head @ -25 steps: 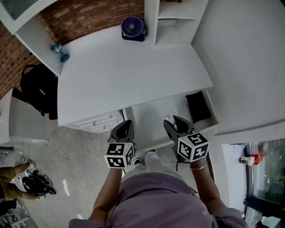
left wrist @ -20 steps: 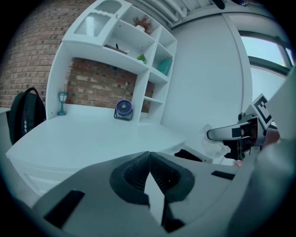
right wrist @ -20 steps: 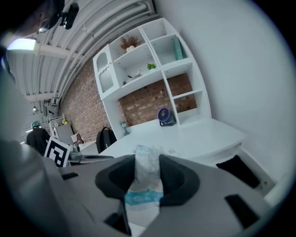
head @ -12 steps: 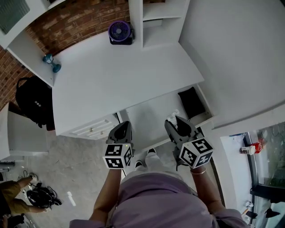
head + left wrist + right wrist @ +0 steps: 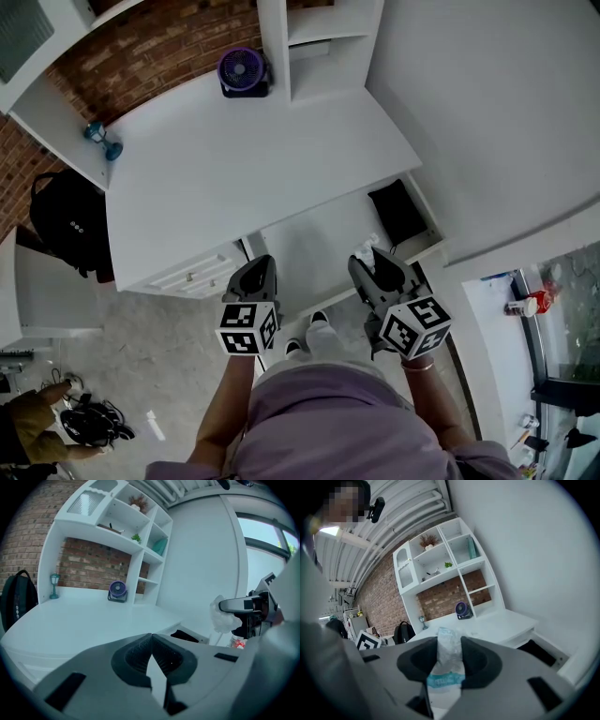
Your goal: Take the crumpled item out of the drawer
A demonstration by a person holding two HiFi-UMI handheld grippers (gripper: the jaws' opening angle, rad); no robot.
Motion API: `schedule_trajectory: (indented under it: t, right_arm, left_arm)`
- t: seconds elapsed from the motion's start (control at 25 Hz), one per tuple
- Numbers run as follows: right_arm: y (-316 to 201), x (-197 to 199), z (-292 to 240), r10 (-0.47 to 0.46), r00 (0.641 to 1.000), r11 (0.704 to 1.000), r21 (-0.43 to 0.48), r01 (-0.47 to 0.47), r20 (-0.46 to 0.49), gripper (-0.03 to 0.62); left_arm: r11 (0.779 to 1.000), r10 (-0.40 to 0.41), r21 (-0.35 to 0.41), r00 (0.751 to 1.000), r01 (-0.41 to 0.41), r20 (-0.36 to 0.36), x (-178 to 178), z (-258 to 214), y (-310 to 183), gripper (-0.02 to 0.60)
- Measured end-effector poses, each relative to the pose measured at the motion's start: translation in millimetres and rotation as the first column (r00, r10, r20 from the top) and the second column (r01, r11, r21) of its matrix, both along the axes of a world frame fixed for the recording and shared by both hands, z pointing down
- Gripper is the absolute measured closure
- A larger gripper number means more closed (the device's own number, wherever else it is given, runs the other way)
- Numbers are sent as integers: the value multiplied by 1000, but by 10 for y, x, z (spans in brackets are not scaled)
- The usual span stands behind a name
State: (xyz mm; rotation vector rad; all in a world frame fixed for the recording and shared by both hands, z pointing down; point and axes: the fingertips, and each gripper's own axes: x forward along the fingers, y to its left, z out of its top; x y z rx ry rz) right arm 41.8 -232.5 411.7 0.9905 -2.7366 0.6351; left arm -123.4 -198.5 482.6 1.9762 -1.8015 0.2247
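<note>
The crumpled item (image 5: 447, 660) is a white wrapper with teal print, pinched between the jaws of my right gripper (image 5: 449, 641). In the head view the right gripper (image 5: 364, 261) hangs above the front of the open white drawer (image 5: 309, 248), and the wrapper (image 5: 366, 247) sticks out past its tips. The left gripper view shows the wrapper (image 5: 219, 618) lifted in the air. My left gripper (image 5: 260, 263) hovers at the drawer's left front corner, its jaws (image 5: 151, 637) shut with nothing between them.
A black pouch (image 5: 397, 212) lies at the drawer's right end. On the white desk (image 5: 244, 159) stand a purple fan (image 5: 241, 70) and a small blue lamp (image 5: 97, 141). White shelves (image 5: 319, 33) rise behind. A black backpack (image 5: 61, 225) and a crouching person (image 5: 37, 417) are on the left.
My right gripper has lifted with the wrapper and drawn a little toward me. The left gripper has barely moved. The head view has shifted, so the desk sits further left.
</note>
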Motion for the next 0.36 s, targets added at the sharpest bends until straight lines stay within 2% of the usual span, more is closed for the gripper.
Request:
schedule_trajectory:
  t: [0.36]
  right_arm:
    - [15,48,-51,7,1000,1000,5,-7,16,450]
  left_arm:
    - [1000,4,-3,1000,-4,5,6,-12,15,580]
